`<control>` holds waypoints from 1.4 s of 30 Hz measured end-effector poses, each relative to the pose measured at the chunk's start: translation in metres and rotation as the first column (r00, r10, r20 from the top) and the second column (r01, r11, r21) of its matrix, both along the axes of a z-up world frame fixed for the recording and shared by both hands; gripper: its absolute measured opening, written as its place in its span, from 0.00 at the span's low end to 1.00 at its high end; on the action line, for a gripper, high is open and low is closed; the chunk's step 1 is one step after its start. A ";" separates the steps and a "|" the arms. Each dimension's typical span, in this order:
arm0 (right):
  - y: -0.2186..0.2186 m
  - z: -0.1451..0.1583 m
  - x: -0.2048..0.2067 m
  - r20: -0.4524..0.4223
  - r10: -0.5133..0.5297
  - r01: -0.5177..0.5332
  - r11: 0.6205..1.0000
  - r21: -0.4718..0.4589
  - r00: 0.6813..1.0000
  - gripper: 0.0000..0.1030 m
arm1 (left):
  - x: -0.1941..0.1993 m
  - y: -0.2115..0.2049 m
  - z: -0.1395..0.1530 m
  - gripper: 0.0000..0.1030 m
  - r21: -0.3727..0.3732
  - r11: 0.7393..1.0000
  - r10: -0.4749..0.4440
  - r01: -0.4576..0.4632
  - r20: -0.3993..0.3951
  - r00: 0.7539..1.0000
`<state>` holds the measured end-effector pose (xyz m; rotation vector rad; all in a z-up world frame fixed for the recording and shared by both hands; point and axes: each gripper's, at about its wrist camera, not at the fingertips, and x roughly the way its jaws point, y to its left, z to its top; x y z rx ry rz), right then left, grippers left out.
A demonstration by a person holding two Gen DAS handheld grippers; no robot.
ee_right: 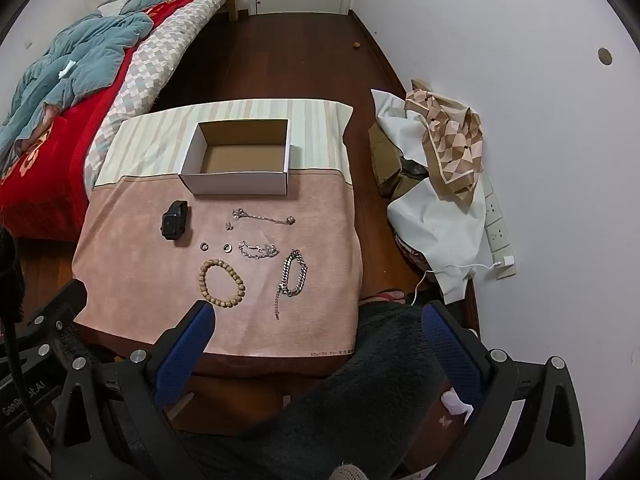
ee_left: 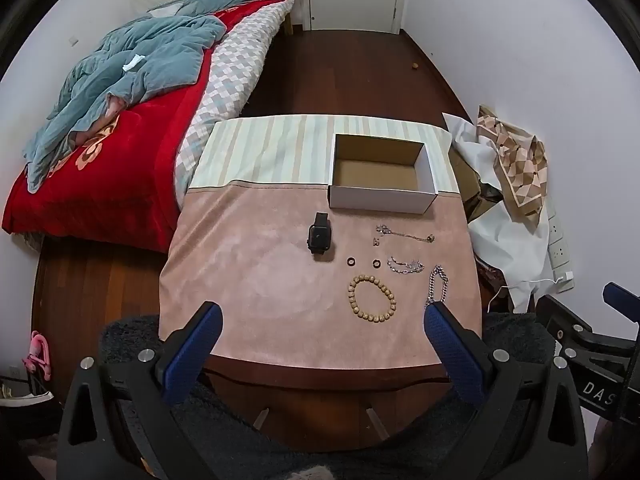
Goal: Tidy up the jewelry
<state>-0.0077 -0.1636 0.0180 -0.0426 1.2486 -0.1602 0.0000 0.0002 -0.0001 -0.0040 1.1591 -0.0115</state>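
An empty white cardboard box (ee_left: 382, 196) (ee_right: 240, 184) stands at the back of a small cloth-covered table (ee_left: 260, 280) (ee_right: 140, 280). In front of it lie a black smartwatch (ee_left: 319, 237) (ee_right: 174, 224), a wooden bead bracelet (ee_left: 372, 298) (ee_right: 222, 284), two small rings (ee_left: 351, 261) (ee_right: 205, 246), a thick silver chain bracelet (ee_left: 437, 285) (ee_right: 295, 274), and two thin chains (ee_left: 404, 234) (ee_right: 264, 216). My left gripper (ee_left: 322, 320) is open and empty above the table's near edge. My right gripper (ee_right: 318, 320) is open and empty near the front right corner.
A bed (ee_left: 112, 160) (ee_right: 48, 128) with a red blanket and blue quilt stands to the left. A pile of cloth and cardboard (ee_left: 504, 184) (ee_right: 432, 168) lies against the right wall by a power strip (ee_right: 498, 232). Dark wooden floor (ee_left: 344, 68) runs behind.
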 end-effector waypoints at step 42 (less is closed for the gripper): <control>-0.001 0.006 -0.004 0.010 0.000 0.000 1.000 0.005 1.000 1.00 | 0.000 0.005 0.017 1.00 0.019 1.000 0.000 0.000 0.020 1.000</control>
